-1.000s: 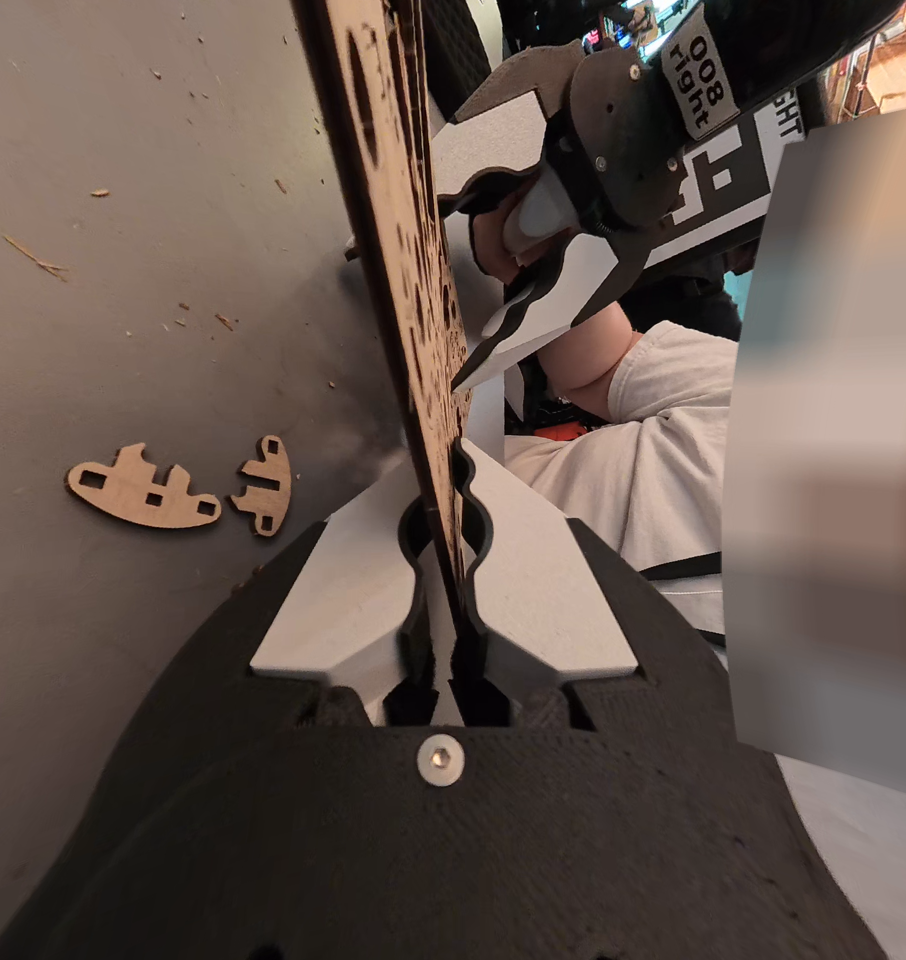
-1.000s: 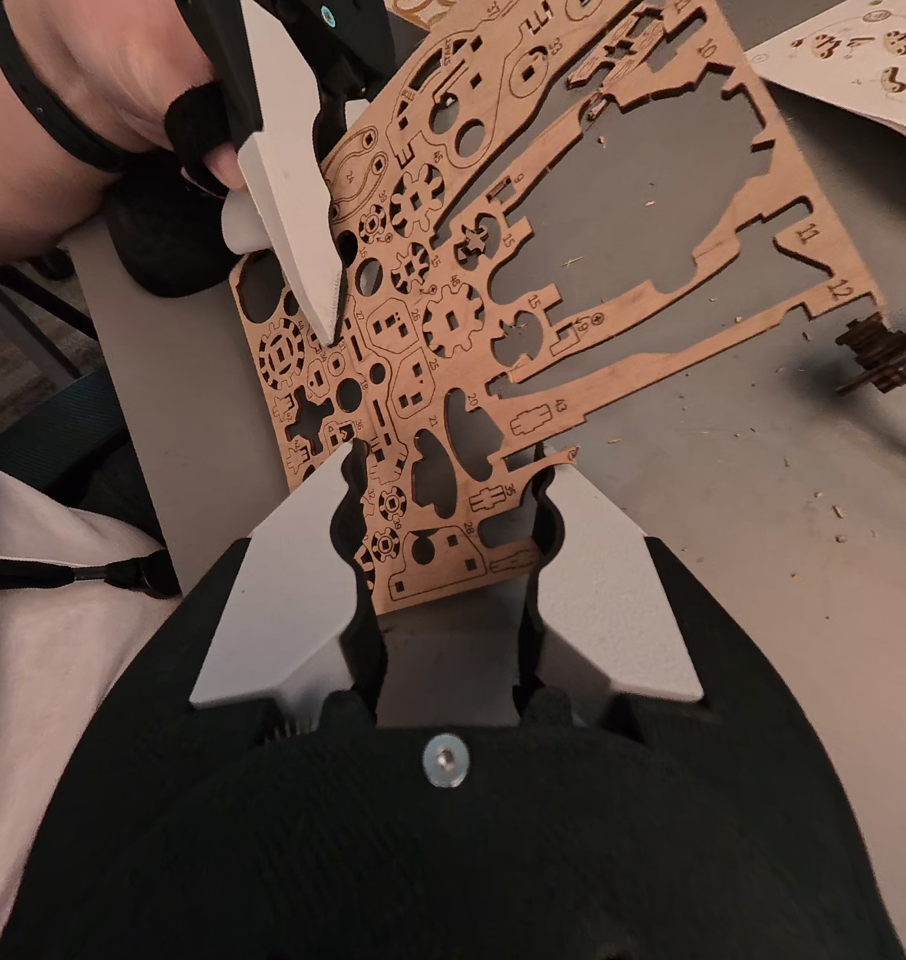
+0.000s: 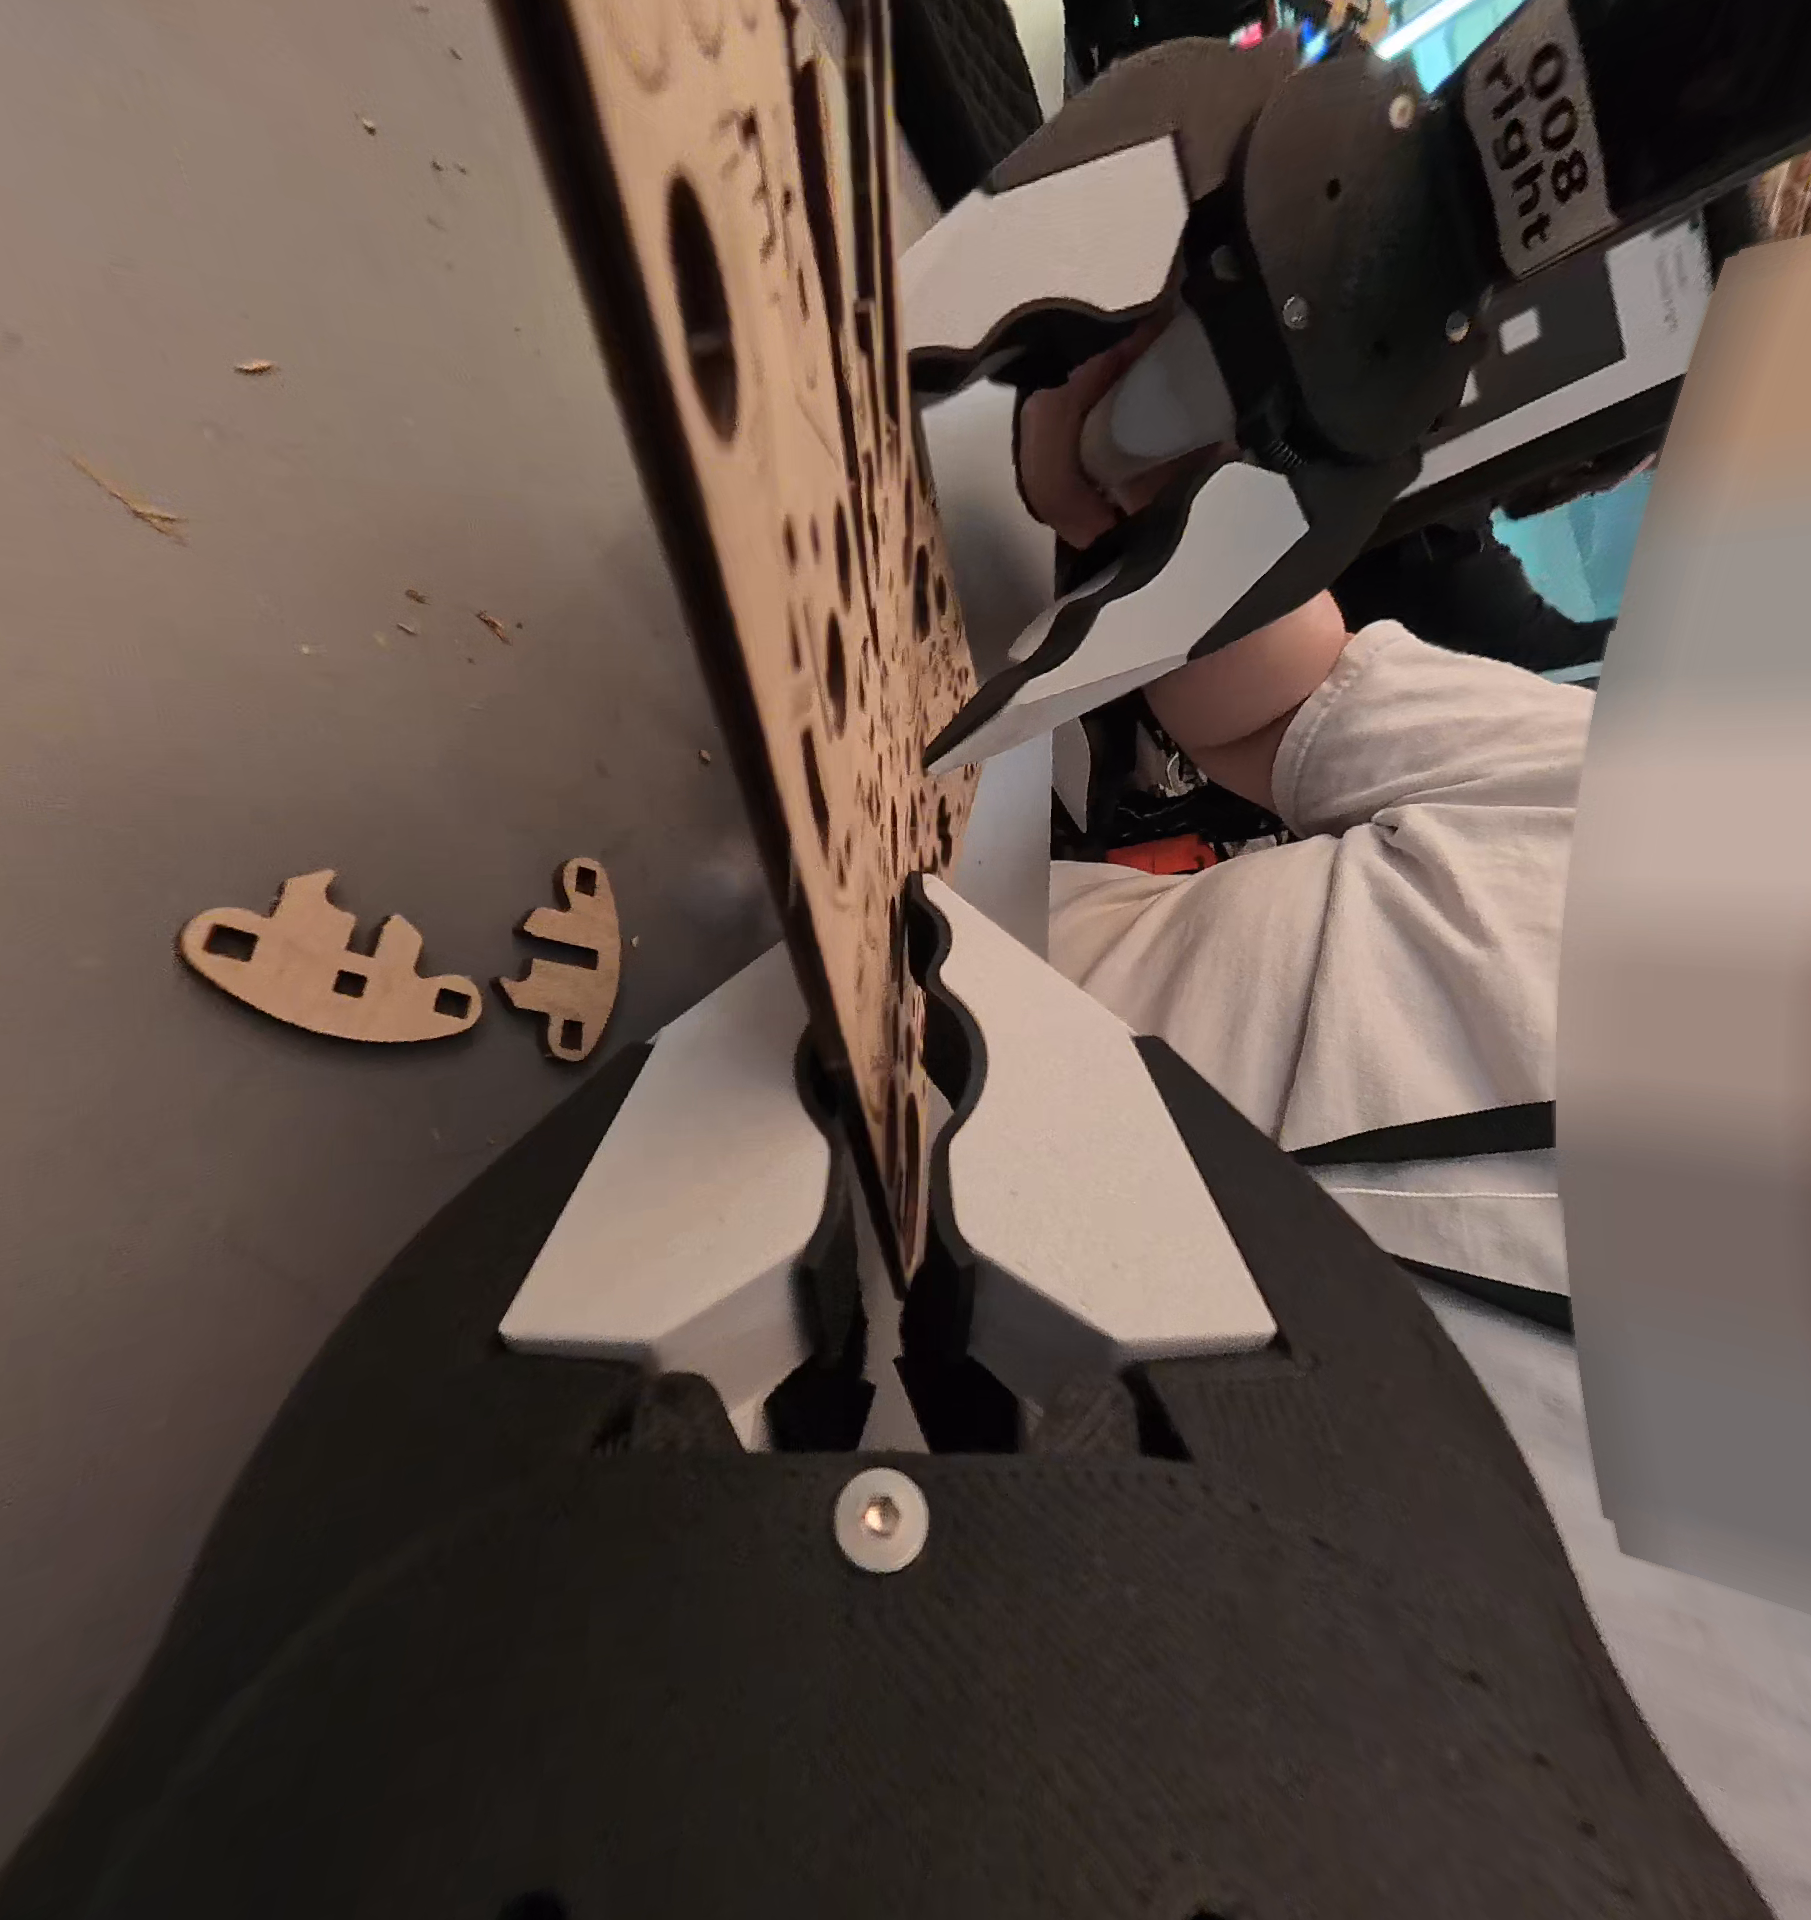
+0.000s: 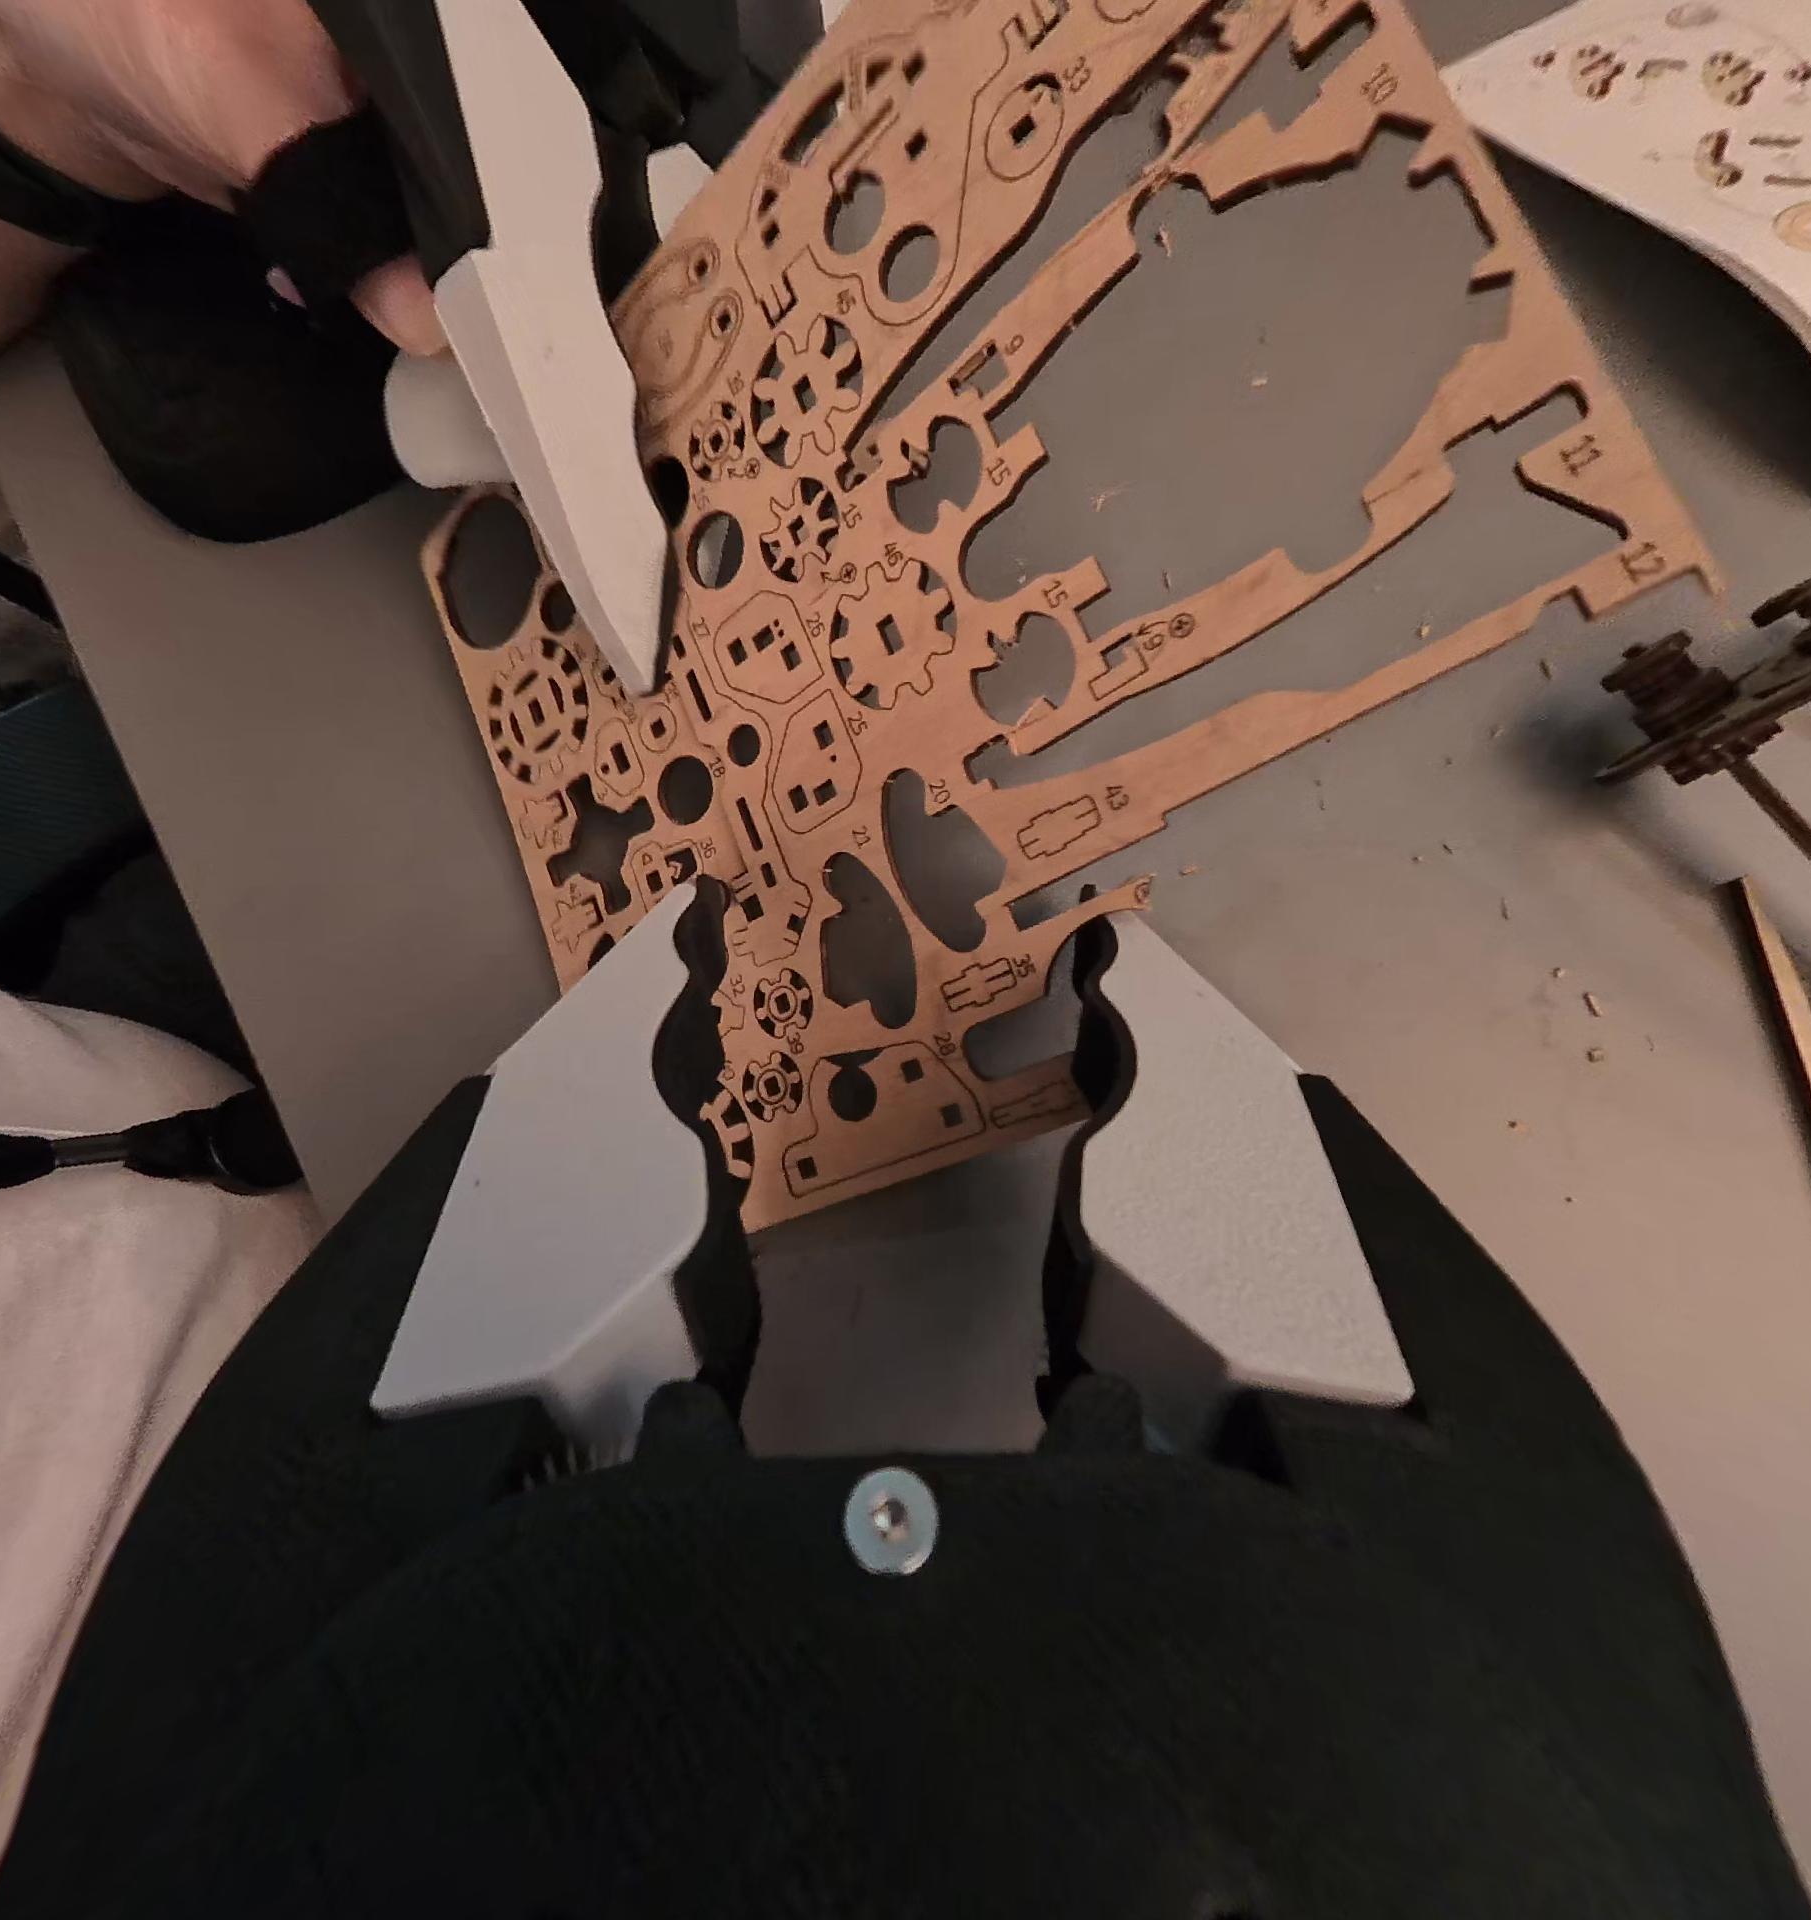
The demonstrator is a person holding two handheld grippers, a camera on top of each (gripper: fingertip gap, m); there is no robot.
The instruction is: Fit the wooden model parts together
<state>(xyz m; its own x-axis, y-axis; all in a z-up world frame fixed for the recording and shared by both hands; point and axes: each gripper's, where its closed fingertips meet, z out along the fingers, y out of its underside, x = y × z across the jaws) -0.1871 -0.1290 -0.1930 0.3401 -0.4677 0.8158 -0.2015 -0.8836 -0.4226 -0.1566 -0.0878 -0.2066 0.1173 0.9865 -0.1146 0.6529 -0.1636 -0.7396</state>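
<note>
Grey table carries two loose wooden parts lying side by side, scattered wood splinters, a dark partial assembly, and a printed sheet.

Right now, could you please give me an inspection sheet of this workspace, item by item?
Surface: grey table, strewn with wood splinters.
Job's things: laser-cut wooden sheet, many parts already punched out, held up off the table; two loose wooden pieces lie flat side by side, apart; a dark assembled wooden mechanism at the right edge.
Clutter: printed instruction sheet at the far right.
Grippers: left gripper shut on the sheet's edge; right gripper open, one fingertip at the sheet's face.
Cables: nothing seen.
Surroundings: the person's light shirt and a black strap close by.
</note>
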